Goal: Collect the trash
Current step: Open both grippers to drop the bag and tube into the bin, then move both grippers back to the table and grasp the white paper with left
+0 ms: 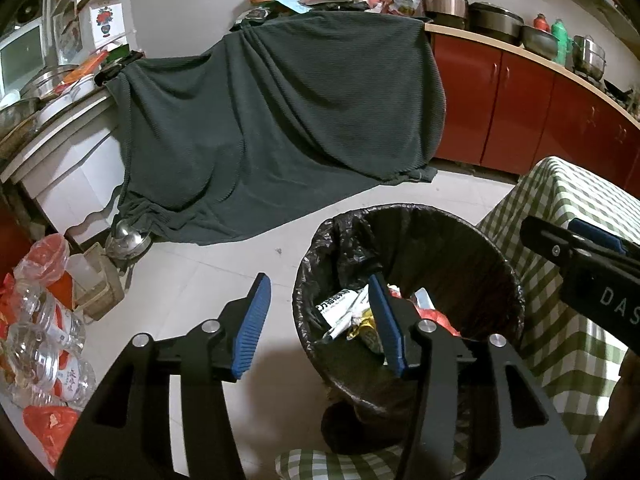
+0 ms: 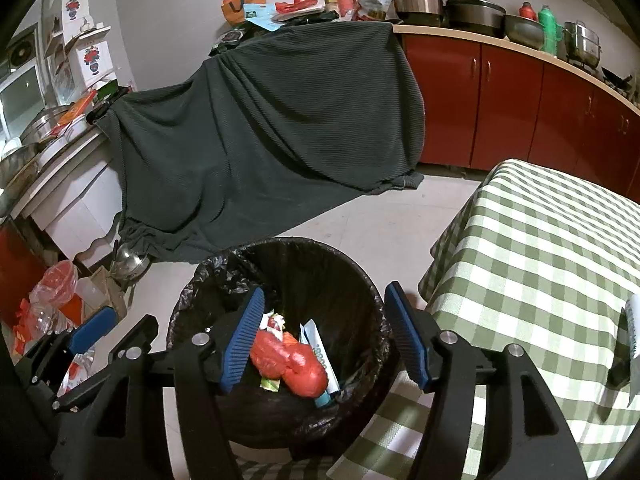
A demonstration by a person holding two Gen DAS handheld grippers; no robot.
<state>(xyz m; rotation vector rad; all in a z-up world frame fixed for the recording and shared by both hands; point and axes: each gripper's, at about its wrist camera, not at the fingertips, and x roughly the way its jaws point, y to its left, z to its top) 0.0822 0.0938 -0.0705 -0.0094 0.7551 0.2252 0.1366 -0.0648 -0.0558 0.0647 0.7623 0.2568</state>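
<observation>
Left wrist view: left gripper (image 1: pixel 320 320) above the near-left rim of the bin (image 1: pixel 508 280), jaws apart, nothing between the blue pads; bin lined with a black bag, on the pale floor beside the checked tablecloth (image 1: pixel 560 208); inside it lie a crumpled printed wrapper (image 1: pixel 340 308) and a red scrap; right gripper's tip enters at the right edge.

Right wrist view: right gripper (image 2: pixel 324 336) over the bin mouth, jaws spread, empty; below them a red plastic bag (image 2: pixel 292 364) and small packets lie in the bin; dark green cloth (image 2: pixel 260 128) draped behind.

Left tool (image 1: pixel 320 326) and right tool (image 2: pixel 324 340) tilt downward, jaws apart, empty
</observation>
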